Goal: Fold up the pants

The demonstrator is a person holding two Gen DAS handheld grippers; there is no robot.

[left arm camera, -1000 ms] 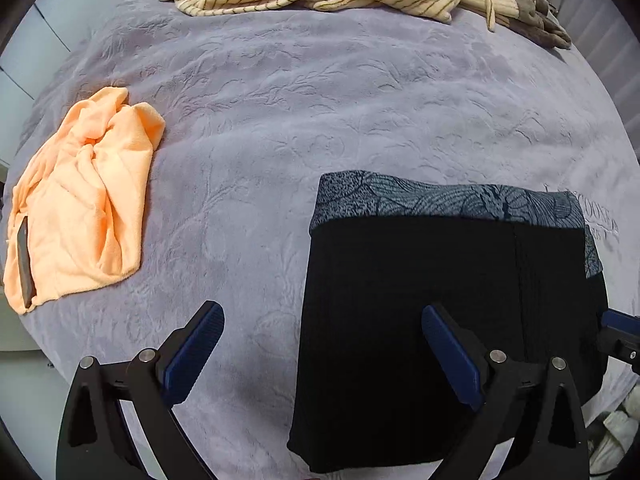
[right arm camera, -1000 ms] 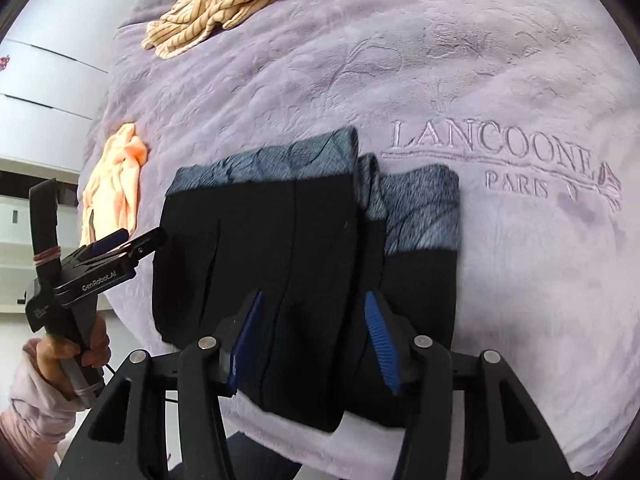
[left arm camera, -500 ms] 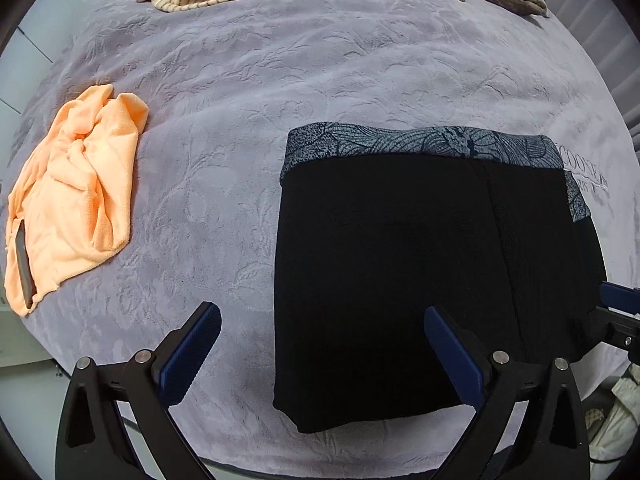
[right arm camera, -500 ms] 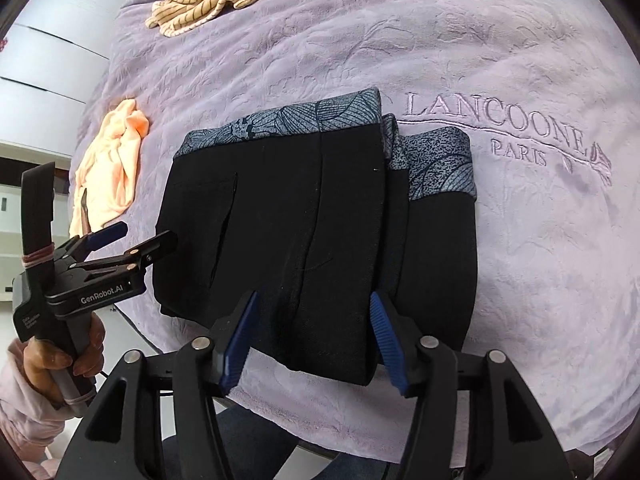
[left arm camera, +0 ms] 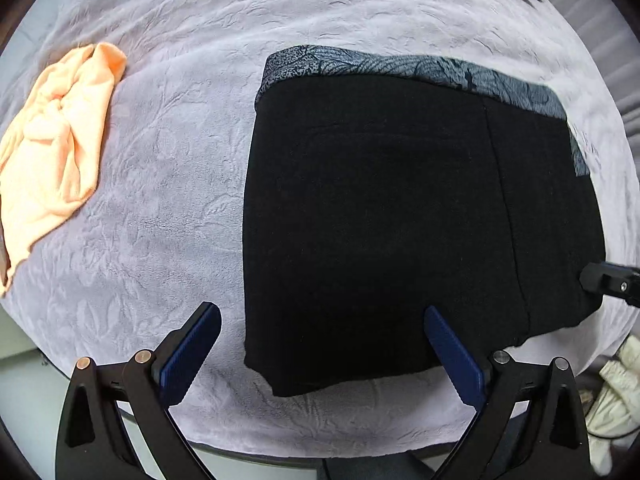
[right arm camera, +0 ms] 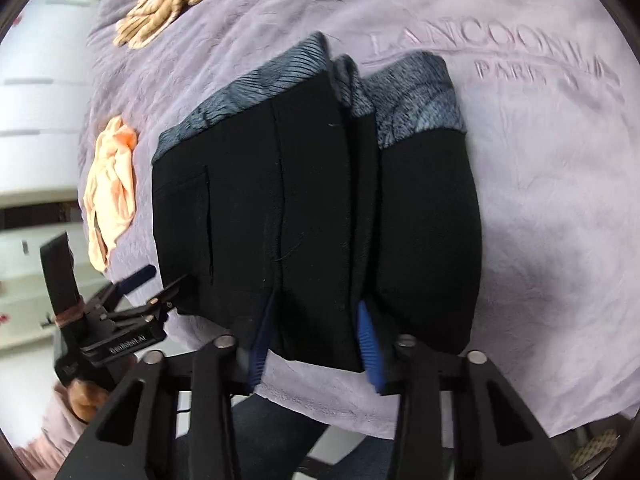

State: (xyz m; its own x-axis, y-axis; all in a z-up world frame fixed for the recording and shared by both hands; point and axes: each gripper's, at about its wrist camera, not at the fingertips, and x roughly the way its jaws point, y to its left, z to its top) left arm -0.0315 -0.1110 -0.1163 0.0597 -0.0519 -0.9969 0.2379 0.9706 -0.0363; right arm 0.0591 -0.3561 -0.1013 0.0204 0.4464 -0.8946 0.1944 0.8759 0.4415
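Pants [left arm camera: 384, 216]: we see them folded on the blanket [left arm camera: 168, 184].
Left gripper [left arm camera: 320, 344]: released, holding nothing.
Right gripper [right arm camera: 316, 340]: parted, straddling the near hem.

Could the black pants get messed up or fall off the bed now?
Maybe. The folded pants lie close to the near edge of the purple blanket, so a tug could slide them off. The right gripper straddles the pants' near edge with open fingers; closing there may pinch only some layers and undo the fold. The left gripper, also open, hovers near the other corner and could snag it.
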